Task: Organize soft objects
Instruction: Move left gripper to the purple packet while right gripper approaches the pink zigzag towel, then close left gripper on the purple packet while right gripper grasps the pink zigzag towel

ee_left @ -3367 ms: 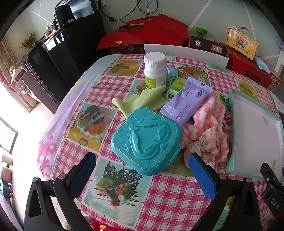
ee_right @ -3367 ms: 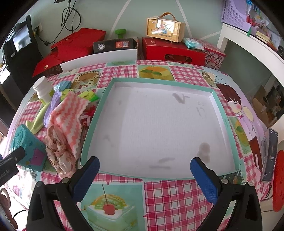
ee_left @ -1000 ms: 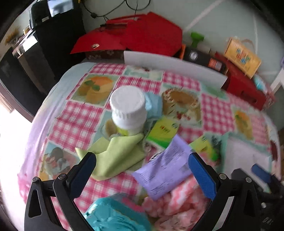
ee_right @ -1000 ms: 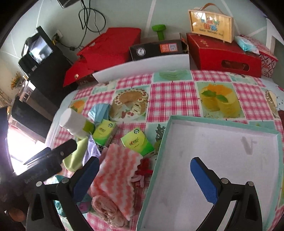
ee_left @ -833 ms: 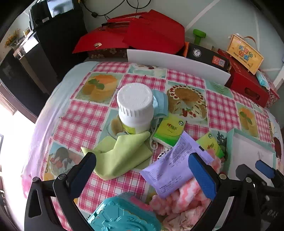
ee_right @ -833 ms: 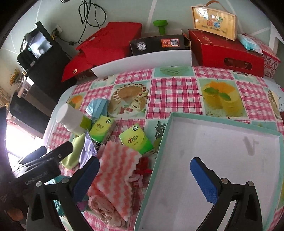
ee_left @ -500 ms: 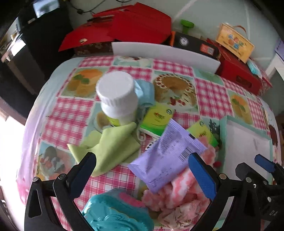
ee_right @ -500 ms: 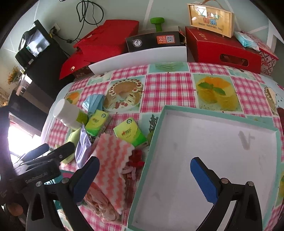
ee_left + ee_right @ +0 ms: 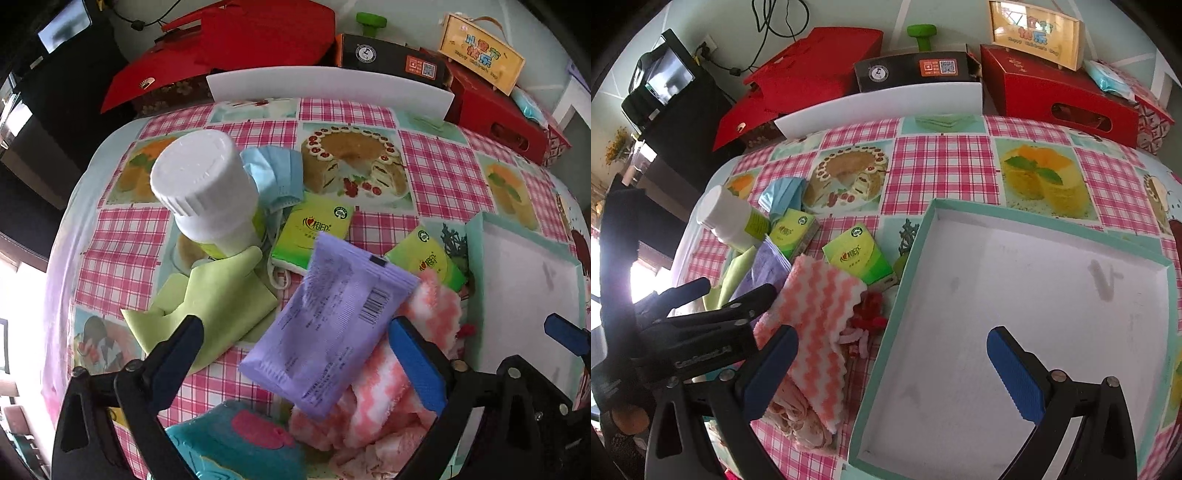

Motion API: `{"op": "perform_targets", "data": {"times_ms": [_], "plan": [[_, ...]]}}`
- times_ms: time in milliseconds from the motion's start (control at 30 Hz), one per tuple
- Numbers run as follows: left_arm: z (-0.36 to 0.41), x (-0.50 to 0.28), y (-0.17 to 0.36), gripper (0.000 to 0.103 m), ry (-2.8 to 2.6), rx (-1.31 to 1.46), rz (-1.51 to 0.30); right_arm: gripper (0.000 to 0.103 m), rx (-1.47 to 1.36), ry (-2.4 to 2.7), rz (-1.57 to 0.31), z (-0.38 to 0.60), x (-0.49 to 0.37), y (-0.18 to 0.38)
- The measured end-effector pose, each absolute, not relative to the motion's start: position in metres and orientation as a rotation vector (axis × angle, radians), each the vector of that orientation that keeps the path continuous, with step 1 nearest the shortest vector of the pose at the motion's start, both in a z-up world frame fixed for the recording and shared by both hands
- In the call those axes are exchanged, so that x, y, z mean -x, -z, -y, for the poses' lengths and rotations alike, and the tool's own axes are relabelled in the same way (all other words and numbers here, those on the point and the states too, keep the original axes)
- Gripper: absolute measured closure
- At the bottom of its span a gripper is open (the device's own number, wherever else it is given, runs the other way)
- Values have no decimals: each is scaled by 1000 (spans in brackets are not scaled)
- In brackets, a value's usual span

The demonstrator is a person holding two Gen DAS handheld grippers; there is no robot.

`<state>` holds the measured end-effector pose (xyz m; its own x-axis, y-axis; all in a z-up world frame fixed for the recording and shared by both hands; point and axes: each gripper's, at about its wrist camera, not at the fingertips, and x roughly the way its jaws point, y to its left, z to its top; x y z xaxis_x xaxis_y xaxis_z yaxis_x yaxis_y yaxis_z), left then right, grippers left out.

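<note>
Closer now than half second back: left gripper [image 9: 295,354] over purple packet [image 9: 328,325], fingers spread wide, nothing held. Left to right: white bottle [image 9: 207,192], green cloth [image 9: 210,299], packet lying on pink striped towel [image 9: 421,354], tray [image 9: 1034,332] bare. Right gripper [image 9: 890,369] hovers at tray's near-left edge, fingers apart. No soft item sorted yet; likely packet or towel first.

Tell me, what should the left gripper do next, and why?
Probably ease the left gripper down and close its open jaws on the purple packet. The packet lies right between them, on top of the pink striped cloth, and the white tray beside the pile has nothing in it yet.
</note>
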<state>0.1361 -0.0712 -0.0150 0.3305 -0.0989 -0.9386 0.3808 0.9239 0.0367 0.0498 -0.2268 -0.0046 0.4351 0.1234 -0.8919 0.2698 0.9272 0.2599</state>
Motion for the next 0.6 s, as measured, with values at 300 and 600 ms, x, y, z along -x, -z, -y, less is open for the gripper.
{"op": "perform_targets", "data": {"times_ms": [300,600], "plan": [[74,-140,26,17,330,-259,-1235,0,-381,92,-1134,224,-51,7],[71,-140,25,52,363,-219,-1258,0,-369,78,-1134,219,-53,8]]}}
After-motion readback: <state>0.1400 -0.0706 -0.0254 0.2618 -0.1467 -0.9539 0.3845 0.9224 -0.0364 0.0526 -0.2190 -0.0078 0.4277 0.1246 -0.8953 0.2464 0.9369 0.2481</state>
